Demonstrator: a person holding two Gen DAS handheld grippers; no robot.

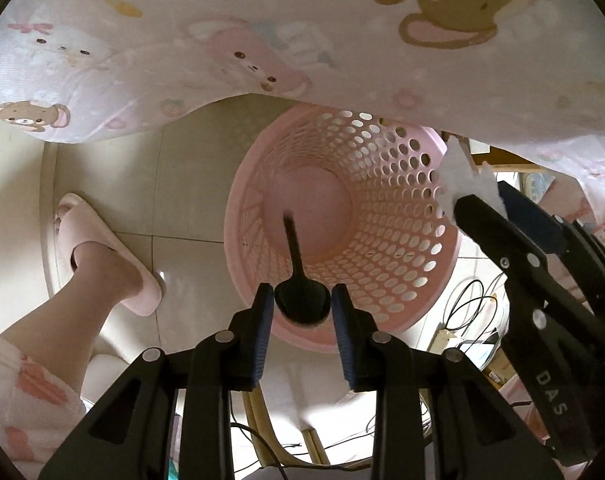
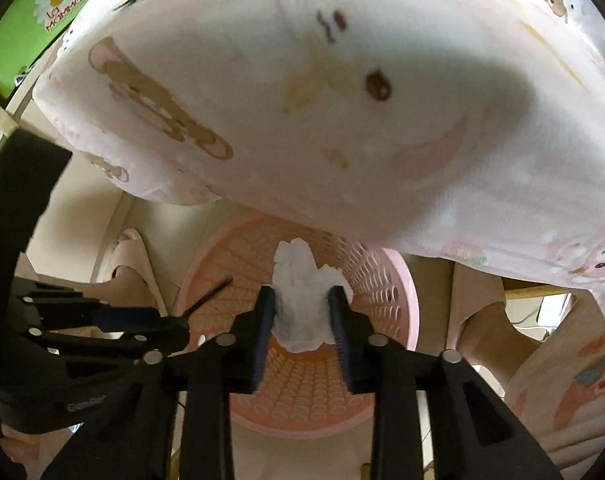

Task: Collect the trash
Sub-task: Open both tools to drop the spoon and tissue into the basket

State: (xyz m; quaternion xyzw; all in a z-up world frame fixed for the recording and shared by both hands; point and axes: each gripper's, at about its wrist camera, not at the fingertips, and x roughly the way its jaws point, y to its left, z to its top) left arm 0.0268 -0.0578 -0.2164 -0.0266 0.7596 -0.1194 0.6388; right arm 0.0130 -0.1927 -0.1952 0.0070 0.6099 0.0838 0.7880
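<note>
Left gripper point(image 1: 302, 306) pinches black spoon point(image 1: 298, 280) over pink basket point(image 1: 382, 184) | right gripper point(image 2: 302, 308) clamps crumpled tissue point(image 2: 302, 300) above it

The printed cloth point(image 2: 342, 100) is blurred and hides the pink basket's point(image 2: 398, 280) far rim.

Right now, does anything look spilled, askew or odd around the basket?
Nothing spilled. The left gripper holds a black spoon over the pink basket, an unusual item for trash. The right gripper grips crumpled white tissue above it. The cartoon-print cloth overhangs the basket's far rim.
</note>
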